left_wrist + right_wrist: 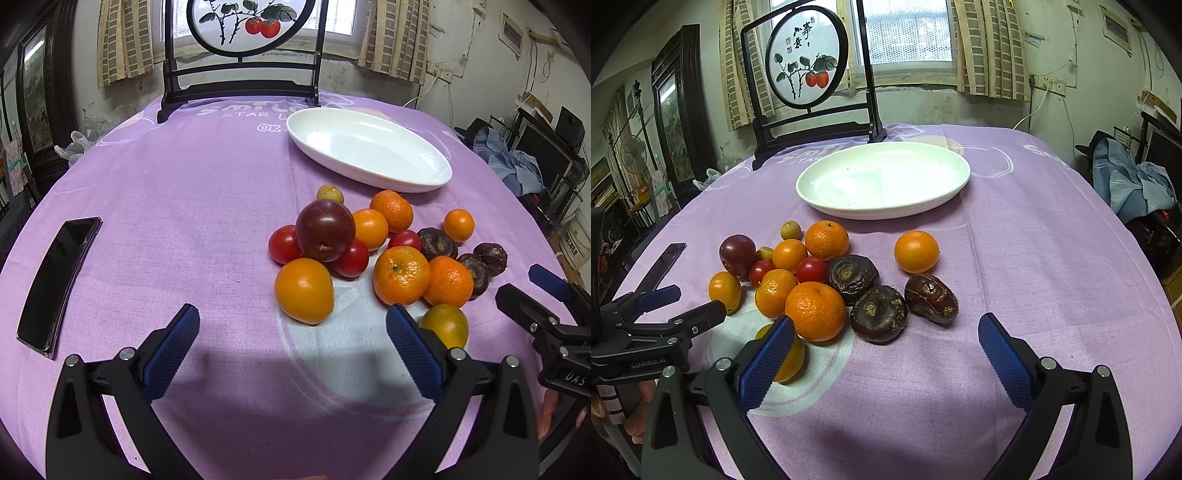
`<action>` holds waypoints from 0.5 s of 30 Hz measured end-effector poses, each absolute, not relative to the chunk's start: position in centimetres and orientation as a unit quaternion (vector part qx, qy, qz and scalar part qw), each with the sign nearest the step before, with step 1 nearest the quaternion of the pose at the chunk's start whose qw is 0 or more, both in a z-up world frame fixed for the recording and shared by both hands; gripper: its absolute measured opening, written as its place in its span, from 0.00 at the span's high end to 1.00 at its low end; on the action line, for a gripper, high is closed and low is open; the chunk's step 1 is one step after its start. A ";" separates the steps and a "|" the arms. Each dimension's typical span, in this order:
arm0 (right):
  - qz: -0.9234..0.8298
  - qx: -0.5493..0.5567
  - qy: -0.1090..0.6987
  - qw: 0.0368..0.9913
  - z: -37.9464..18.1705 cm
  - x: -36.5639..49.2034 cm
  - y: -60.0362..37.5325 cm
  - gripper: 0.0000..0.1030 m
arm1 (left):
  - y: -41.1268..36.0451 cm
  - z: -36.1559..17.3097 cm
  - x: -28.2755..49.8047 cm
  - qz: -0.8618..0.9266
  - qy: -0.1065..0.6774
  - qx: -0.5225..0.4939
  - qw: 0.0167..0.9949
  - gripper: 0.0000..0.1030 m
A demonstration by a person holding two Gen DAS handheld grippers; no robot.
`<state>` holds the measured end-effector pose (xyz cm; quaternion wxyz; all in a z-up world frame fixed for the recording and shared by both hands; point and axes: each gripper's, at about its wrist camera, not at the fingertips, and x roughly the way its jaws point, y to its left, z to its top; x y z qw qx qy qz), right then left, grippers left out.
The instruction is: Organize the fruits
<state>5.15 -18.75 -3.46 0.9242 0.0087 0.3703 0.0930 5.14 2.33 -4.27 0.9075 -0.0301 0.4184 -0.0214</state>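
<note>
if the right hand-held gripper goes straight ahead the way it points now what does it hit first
Probably the nearest dark brown water chestnut, sitting just ahead between the open fingers of the right hand-held gripper. Beyond it lies the white oval plate. Depth is uncertain through the fisheye.

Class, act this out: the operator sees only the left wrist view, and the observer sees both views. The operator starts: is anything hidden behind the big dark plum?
Observer: Yes. A small yellow-green fruit sits right beside the plum, where the plum blocks it from your view.
Operator: Is the right gripper open? I only see its edge.
Observer: The right gripper is wide open and holds nothing. Only tablecloth shows between its pads.
Operator: The painted screen is cropped for me.
Observer: The screen has black characters above its painted red fruit.
</note>
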 end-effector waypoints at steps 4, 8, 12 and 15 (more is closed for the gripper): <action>0.098 0.006 0.373 0.923 -3.5 5.2 -18.6 0.03 | 2.3 -4.3 5.2 -0.020 0.420 -0.030 0.907 0.04; 0.101 0.007 0.379 0.920 -3.6 5.3 -18.5 0.03 | 2.4 -4.4 5.3 -0.019 0.422 -0.032 0.906 0.04; 0.103 0.013 0.384 0.918 -3.7 5.4 -18.6 0.03 | 2.5 -4.5 5.4 -0.016 0.424 -0.031 0.905 0.04; 0.102 0.012 0.385 0.917 -3.7 5.4 -18.5 0.03 | 2.5 -4.5 5.4 -0.016 0.423 -0.031 0.905 0.04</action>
